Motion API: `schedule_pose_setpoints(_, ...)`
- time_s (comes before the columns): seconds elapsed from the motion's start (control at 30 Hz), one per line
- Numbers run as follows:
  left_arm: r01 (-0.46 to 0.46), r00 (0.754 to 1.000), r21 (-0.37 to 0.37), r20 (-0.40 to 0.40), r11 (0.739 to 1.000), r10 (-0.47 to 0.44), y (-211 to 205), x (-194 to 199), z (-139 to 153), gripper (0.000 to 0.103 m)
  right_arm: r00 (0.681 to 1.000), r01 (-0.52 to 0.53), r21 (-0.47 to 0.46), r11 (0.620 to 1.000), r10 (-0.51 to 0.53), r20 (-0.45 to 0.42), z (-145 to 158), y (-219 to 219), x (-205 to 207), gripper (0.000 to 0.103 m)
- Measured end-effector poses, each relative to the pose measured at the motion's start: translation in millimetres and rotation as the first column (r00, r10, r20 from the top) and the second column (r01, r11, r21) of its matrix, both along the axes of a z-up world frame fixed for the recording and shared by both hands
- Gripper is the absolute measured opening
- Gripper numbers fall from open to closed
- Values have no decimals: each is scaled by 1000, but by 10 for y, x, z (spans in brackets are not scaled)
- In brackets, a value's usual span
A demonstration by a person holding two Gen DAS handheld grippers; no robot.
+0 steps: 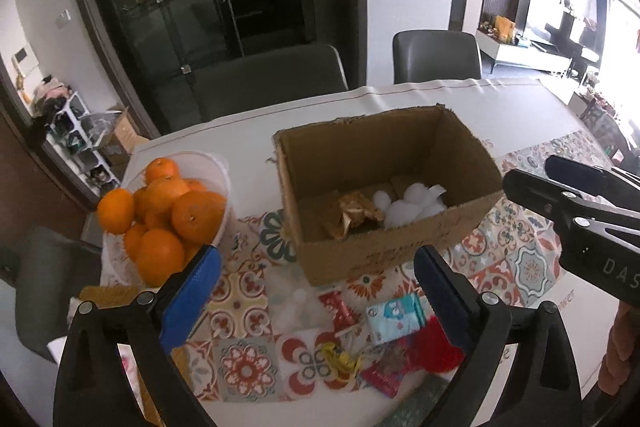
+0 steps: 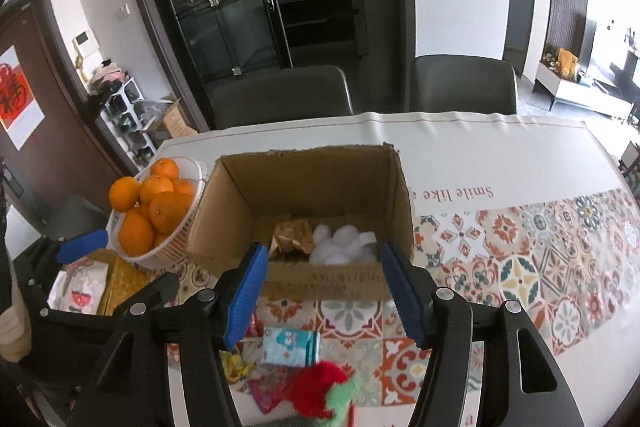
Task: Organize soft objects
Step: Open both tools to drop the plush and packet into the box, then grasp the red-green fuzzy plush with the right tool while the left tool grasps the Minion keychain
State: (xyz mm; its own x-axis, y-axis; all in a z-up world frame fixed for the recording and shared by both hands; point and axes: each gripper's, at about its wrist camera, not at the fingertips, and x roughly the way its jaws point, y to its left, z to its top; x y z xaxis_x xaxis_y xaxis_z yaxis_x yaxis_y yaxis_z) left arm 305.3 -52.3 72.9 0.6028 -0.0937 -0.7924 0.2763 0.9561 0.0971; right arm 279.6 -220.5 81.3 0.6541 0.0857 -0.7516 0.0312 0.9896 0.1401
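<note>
Cardboard box (image 2: 304, 195): 1; left tongs (image 1: 316, 291), right tongs (image 2: 324, 291) gape, empty.

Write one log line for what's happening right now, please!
left gripper: open, empty | right gripper: open, empty | cardboard box: holds white cotton balls | loose items: on table
</note>
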Motion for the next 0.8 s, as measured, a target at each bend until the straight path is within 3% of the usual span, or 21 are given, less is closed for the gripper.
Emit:
schedule_pose_setpoints(0.4,-61,998,7,-14,998,61,163,-350,-142,99,998,32,-12,999,-33,-54,-225,75,-375,63)
schedule_pose_setpoints(0.8,-85,990,-8,-114,996,84,225,-453,-599,99,987,34,10,999,-32,-159,-696,127,-536,63)
